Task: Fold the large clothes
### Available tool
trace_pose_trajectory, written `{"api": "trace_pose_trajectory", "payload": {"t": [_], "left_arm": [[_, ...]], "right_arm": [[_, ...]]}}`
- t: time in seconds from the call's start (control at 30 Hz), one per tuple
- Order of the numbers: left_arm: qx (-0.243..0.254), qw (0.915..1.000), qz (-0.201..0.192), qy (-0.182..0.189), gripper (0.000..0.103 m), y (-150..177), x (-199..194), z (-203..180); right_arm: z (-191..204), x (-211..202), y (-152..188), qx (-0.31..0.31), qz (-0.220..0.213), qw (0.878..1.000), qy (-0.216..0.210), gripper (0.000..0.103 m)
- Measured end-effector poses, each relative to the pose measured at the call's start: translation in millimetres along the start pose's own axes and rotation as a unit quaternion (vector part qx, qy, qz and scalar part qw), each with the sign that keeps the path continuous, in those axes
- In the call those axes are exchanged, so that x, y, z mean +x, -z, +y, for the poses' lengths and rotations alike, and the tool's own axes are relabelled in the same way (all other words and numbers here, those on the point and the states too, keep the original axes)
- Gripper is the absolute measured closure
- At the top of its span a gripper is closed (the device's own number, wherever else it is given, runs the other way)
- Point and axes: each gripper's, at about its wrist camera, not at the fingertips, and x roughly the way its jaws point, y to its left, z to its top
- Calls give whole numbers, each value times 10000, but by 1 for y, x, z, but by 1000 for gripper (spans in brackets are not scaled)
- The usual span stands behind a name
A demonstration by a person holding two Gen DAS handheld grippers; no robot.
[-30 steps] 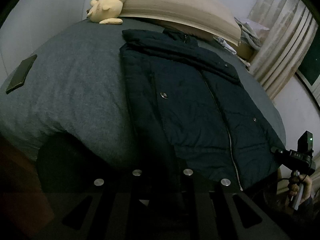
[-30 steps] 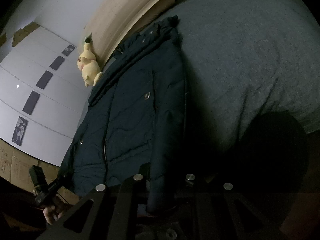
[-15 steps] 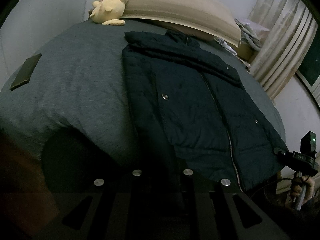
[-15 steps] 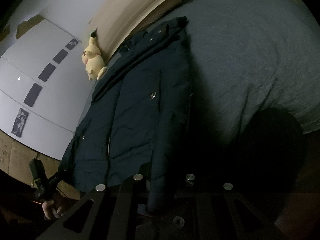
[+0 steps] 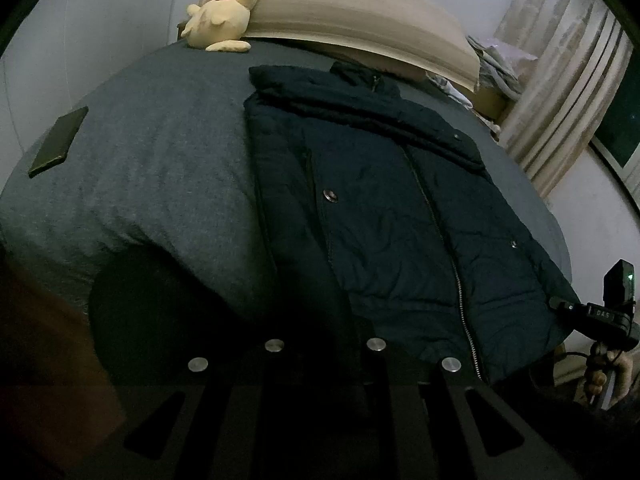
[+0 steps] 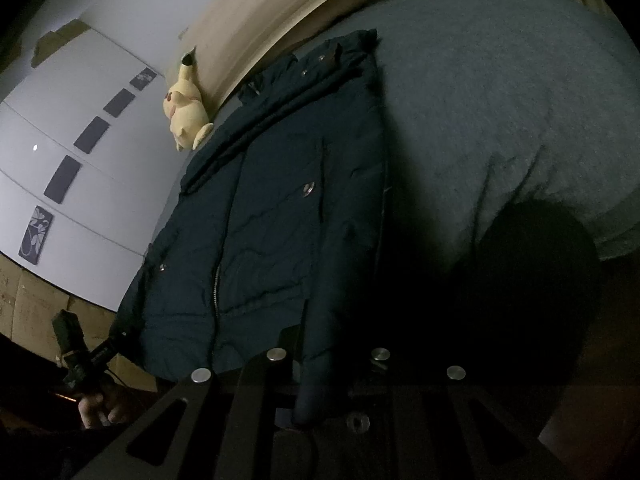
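Jacket lies flat on the grey bed, front up and zipped, collar toward the headboard, hem at the near edge. Both sleeves look folded in along the sides.

Left gripper: jaws nearly closed, pinching the jacket's hem corner on its side; fabric runs down between the fingers, though that area is very dark. From the right wrist view it sits at the jacket's lower left corner, hand below on the handle.

Right gripper: jaws nearly closed on a dark fold of hem or sleeve that hangs down between the fingers. From the left wrist view it touches the jacket's lower right corner.

Plush toy leans on the headboard. Phone lies flat on the bed, well apart from the jacket. Curtains on the right.
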Motion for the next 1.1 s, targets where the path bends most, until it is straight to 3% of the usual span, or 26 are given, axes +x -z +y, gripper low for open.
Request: {"api": "trace_pose_trajectory", "payload": {"t": [0.57,0.83,1.1], "left_arm": [[-12,9992,-325,240,93,-14,-19,1],[89,9928,-1057,557,92,-75,-49,-6],[57,9866,-1520,592,92,-116,-57,-13]], "right_arm": [[11,-23,-12,-232,-187,9995,-117,92],[39,-54,-57,-565,-732,9949,-397,92],[66,-74,-109,-803,-1511,9836,-570,92]]}}
